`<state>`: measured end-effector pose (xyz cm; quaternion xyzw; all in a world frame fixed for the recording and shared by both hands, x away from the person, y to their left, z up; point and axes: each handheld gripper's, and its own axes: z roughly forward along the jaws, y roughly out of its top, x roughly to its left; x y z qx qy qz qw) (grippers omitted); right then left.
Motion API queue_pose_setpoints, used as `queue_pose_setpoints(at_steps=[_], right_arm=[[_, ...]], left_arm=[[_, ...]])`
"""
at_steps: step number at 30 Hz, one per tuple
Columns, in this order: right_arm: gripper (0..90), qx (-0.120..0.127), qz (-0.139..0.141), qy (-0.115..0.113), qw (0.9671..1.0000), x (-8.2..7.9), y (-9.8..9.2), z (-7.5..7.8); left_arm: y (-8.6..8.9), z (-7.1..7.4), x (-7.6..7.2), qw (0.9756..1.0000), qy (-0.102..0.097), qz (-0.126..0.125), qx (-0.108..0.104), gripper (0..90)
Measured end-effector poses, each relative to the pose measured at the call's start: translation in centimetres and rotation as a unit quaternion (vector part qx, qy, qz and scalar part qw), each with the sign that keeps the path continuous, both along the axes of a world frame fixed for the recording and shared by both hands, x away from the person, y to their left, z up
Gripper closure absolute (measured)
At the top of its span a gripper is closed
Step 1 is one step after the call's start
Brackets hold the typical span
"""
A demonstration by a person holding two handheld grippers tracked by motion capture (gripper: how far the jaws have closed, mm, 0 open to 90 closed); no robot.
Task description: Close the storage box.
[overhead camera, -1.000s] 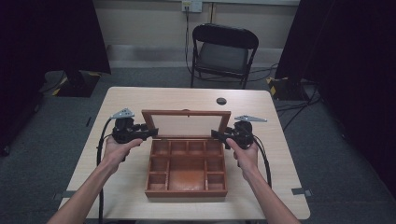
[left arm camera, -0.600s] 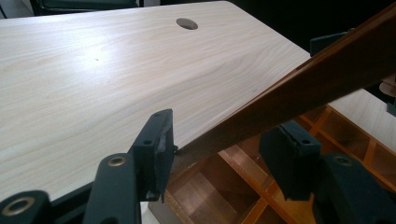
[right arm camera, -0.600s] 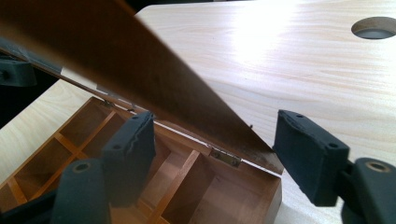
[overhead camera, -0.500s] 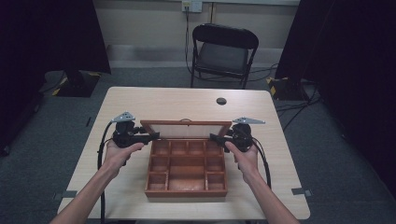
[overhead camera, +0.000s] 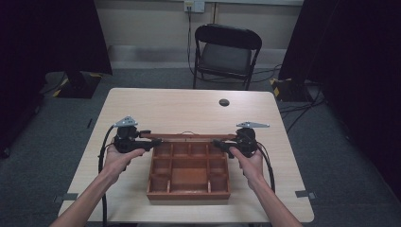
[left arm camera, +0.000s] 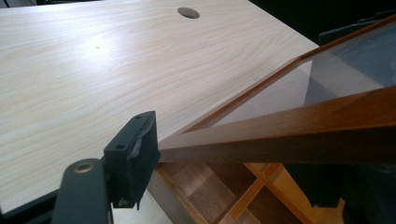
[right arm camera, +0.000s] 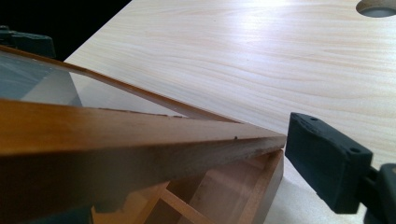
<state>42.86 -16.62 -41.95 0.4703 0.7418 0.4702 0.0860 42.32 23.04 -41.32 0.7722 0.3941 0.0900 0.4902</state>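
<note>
Since earlier we see the lid [overhead camera: 187, 136] tipped back low behind the box [overhead camera: 188, 171] mid-counter [overhead camera: 179, 106], left claw [overhead camera: 150, 142] and right claw [overhead camera: 221, 144] just opening at its corners, claw views reveal its glass pane, pads off the frame.

Left gripper [overhead camera: 150, 142] fingers opening; right gripper [overhead camera: 221, 144] fingers opening

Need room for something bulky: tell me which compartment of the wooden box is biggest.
The middle compartment toward the near edge of the box: it is much wider than the small cells around it.
</note>
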Motion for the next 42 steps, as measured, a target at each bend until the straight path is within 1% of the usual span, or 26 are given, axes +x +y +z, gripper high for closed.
queue_pose_setpoints(at_steps=[3,5,6,10,13,14,16,17,20,22,24,25,26,28,29,30,31,32,33,34,35,37,42], right_arm=[[20.1,0.003,0.000,-0.005,1.0000,-0.2,-0.2,-0.1],[20.4,0.001,0.000,-0.004,1.0000,-0.2,-0.3,-0.3],[20.7,0.000,-0.003,-0.003,1.0000,-0.2,-0.4,-0.4],[21.3,0.000,-0.008,-0.002,1.0000,-0.2,-0.8,-0.5],[22.4,-0.002,-0.010,0.001,1.0000,-0.5,-1.3,-0.4],[22.8,0.003,-0.016,0.000,0.9999,-0.6,-1.6,-0.2],[22.7,0.012,-0.023,-0.003,0.9997,-0.8,-2.2,0.1],[22.7,0.011,-0.026,-0.004,0.9996,-0.9,-2.4,0.2],[22.7,0.008,-0.028,-0.003,0.9996,-1.3,-3.0,0.3],[23.8,0.007,-0.033,-0.008,0.9994,-1.6,-3.4,0.3],[24.0,0.004,-0.034,-0.006,0.9994,-1.6,-3.5,0.2],[24.2,-0.001,-0.037,-0.001,0.9993,-1.7,-3.7,0.1],[24.2,-0.001,-0.037,-0.001,0.9993,-1.7,-3.7,0.1],[25.2,-0.013,-0.041,-0.007,0.9991,-1.5,-4.0,0.1],[25.6,-0.019,-0.044,-0.015,0.9987,-1.5,-4.1,0.1],[26.2,-0.033,-0.050,-0.023,0.9979,-1.5,-4.1,0.0],[26.2,-0.041,-0.056,-0.023,0.9973,-1.5,-4.2,-0.1],[26.2,-0.041,-0.056,-0.023,0.9973,-1.5,-4.2,-0.1],[26.4,-0.034,-0.061,-0.016,0.9974,-1.3,-4.5,-0.3],[26.4,-0.034,-0.061,-0.016,0.9974,-1.3,-4.5,-0.3],[26.5,-0.039,-0.066,-0.020,0.9969,-1.2,-4.7,-0.2],[26.6,-0.031,-0.068,-0.020,0.9970,-1.1,-4.8,0.1],[27.3,-0.023,-0.068,-0.027,0.9970,-0.9,-5.1,0.7]], left_arm=[[0.0,-0.1,0.1,1.0000,0.000,0.001,-0.002,26.7],[0.0,-0.1,0.1,1.0000,-0.001,0.002,0.002,25.8],[-0.1,-0.1,0.2,1.0000,0.000,0.004,-0.002,25.7],[-0.1,-0.1,0.2,1.0000,0.000,0.004,-0.001,25.8],[-0.1,0.0,0.1,1.0000,0.001,0.004,0.000,25.7],[-0.1,0.0,0.1,1.0000,0.001,0.003,0.003,25.7],[-0.1,0.0,0.1,1.0000,0.001,0.004,0.001,25.7],[-0.1,0.0,0.1,1.0000,0.002,0.004,-0.005,25.7],[0.0,-0.1,0.1,1.0000,0.003,0.004,-0.005,24.8],[0.0,-0.1,0.1,1.0000,0.003,0.004,-0.006,24.7],[-0.1,-0.1,0.1,1.0000,0.002,0.004,-0.004,24.6],[-0.1,-0.1,0.1,1.0000,0.003,0.004,-0.004,24.7],[-0.1,-0.1,0.1,1.0000,0.003,0.004,-0.004,24.7],[-0.1,-0.1,0.0,1.0000,0.003,0.004,-0.005,24.7],[-0.1,-0.1,0.0,1.0000,0.003,0.004,-0.005,24.6],[-0.1,-0.1,0.0,1.0000,0.004,0.004,-0.004,24.7],[-0.1,-0.1,0.0,1.0000,0.003,0.003,-0.005,24.7],[-0.1,-0.1,0.0,1.0000,0.003,0.003,-0.005,24.7],[0.0,-0.1,0.0,1.0000,0.004,0.002,-0.003,24.7],[0.0,-0.1,0.0,1.0000,0.004,0.002,-0.003,24.6],[0.0,-0.1,0.0,1.0000,0.003,0.000,0.002,24.7],[0.0,-0.1,0.0,1.0000,0.003,0.000,0.002,24.7],[-0.1,-0.1,-0.2,1.0000,0.006,0.000,-0.001,24.7]])
